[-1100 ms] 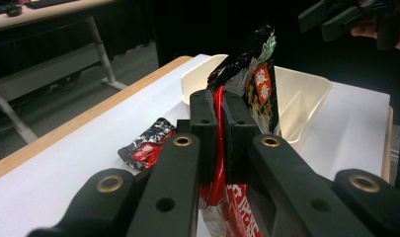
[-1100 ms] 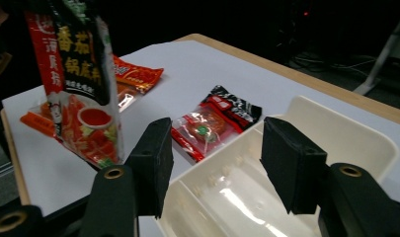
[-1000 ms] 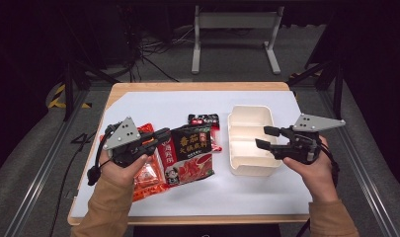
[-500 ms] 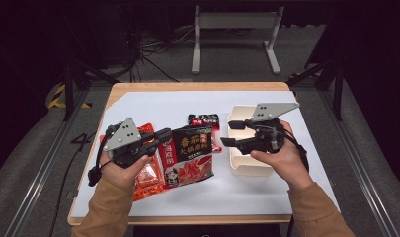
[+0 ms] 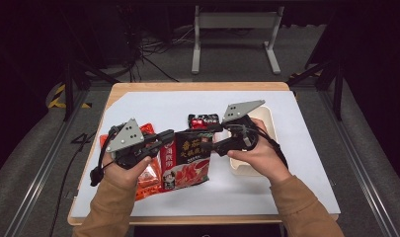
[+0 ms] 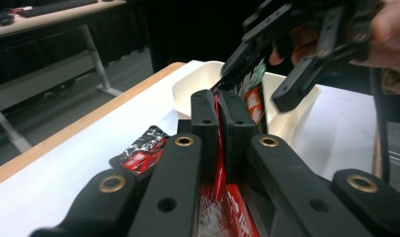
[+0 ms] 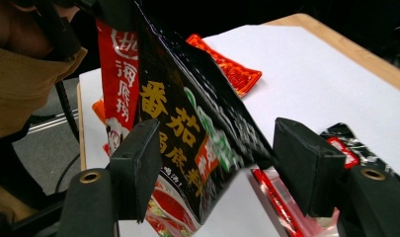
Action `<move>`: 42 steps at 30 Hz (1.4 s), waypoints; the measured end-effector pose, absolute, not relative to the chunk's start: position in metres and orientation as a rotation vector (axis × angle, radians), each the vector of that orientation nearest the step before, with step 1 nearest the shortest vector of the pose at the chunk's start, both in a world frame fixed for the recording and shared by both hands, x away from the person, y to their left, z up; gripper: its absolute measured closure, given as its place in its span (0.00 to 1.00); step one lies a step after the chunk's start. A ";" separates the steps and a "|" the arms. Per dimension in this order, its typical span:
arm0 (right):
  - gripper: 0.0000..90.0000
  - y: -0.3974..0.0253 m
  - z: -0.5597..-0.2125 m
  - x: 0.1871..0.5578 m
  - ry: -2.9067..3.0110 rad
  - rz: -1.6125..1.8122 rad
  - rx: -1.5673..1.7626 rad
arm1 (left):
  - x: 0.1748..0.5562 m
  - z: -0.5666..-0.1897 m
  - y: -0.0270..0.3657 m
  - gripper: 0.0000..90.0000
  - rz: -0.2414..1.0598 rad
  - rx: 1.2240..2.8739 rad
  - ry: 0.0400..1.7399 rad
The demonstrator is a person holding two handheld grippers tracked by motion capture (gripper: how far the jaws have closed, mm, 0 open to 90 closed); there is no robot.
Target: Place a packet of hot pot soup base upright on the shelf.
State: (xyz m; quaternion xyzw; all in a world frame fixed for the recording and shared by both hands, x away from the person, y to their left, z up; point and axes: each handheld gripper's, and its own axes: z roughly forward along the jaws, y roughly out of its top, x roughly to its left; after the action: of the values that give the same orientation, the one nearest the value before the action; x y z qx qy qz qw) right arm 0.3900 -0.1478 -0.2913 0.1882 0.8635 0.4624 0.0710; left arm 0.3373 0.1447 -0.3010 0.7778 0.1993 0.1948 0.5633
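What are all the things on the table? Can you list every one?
Big soup packet: 1, black and red, middle of the table, pinched by the left tongs.
Small packet: 1, black and red, just behind the big one.
Orange packets: at least 1, under the left hand.
Tray: 1, cream, right side.
Table: 1, white top, wooden edge.
Left tongs: shut on the big soup packet.
Right tongs: open around its far edge.
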 end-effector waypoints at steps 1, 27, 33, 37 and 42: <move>0.40 -0.146 -0.293 0.391 2.608 1.387 0.562 | 0.337 -0.301 0.145 0.97 0.460 1.832 0.466; 0.85 -0.139 -0.289 0.396 2.631 1.335 0.459 | 0.340 -0.300 0.151 0.95 0.405 1.770 0.454; 0.87 -0.140 -0.283 0.394 2.584 1.294 0.467 | 0.341 -0.302 0.152 0.93 0.379 1.745 0.457; 0.87 -0.142 -0.278 0.394 2.575 1.280 0.482 | 0.342 -0.301 0.157 0.83 0.375 1.717 0.468; 0.87 -0.146 -0.266 0.394 2.544 1.265 0.470 | 0.343 -0.301 0.160 0.66 0.386 1.701 0.472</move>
State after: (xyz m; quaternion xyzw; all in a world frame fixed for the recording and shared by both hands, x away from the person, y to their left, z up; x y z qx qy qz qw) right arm 0.3940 -0.1463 -0.2661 0.1619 0.8758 0.4356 0.1306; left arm 0.3426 0.1600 -0.3007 0.7396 0.2051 0.1679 0.6187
